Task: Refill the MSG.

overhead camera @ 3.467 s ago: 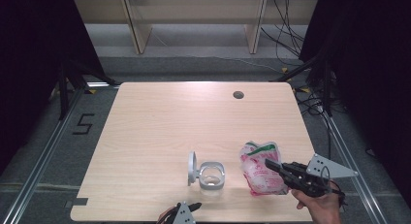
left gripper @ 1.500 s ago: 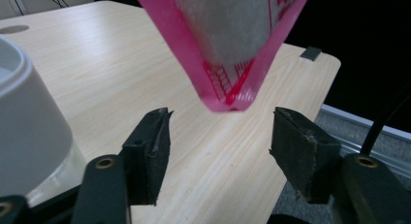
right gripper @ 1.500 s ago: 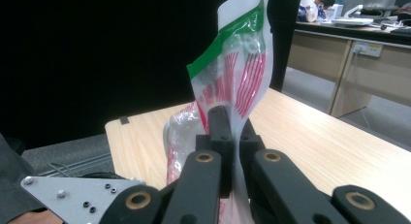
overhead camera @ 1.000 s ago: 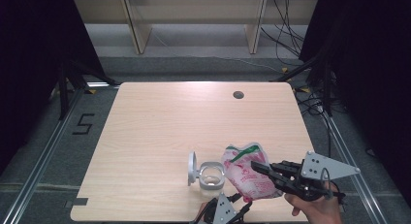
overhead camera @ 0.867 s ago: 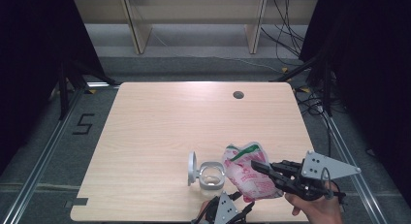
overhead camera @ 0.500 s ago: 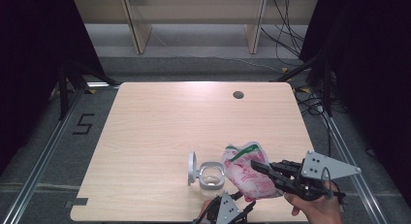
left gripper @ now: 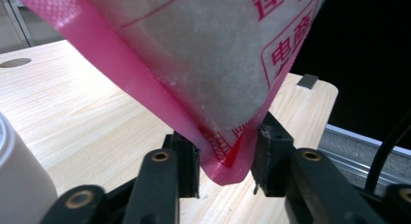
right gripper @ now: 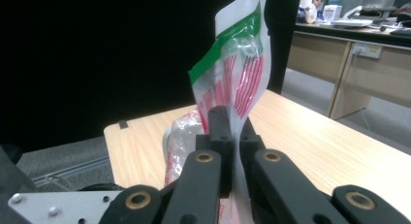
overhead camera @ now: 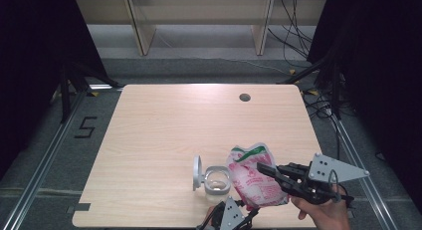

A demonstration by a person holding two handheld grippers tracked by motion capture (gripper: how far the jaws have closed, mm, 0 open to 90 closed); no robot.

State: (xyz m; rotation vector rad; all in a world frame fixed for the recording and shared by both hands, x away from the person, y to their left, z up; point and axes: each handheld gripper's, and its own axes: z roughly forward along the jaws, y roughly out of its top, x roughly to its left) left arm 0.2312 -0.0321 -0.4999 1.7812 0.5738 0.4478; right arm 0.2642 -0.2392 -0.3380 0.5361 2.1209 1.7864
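A pink-and-white plastic pouch point(overhead camera: 254, 180) with red print and a green band along its top edge is being held up over the near right part of the wooden bench point(overhead camera: 164, 135), caught between two hand-held grippers. The right gripper point(overhead camera: 262, 169), carried in a hand point(overhead camera: 326, 215) coming in from the lower right, is reaching across the pouch's right side with its black jaws clamped tight on the film; in the right gripper view the two jaws are standing pressed together on the pouch point(right gripper: 232, 88), whose green-banded top is rising above them. The left gripper point(overhead camera: 230, 215), coming in at the bottom edge of the high view, is sitting just below the pouch. In the left gripper view its jaws have just been closing around the pouch's pink bottom corner point(left gripper: 228, 166), and the pads are bearing on the two sides of that corner. The pouch's clear panel is showing white granules inside.

Just left of the pouch, a small white jar point(overhead camera: 216, 180) is standing open on the bench, its round hinged lid point(overhead camera: 197, 172) tipped up on edge at its left side. A round cable hole point(overhead camera: 244, 97) is showing in the far part of the bench.
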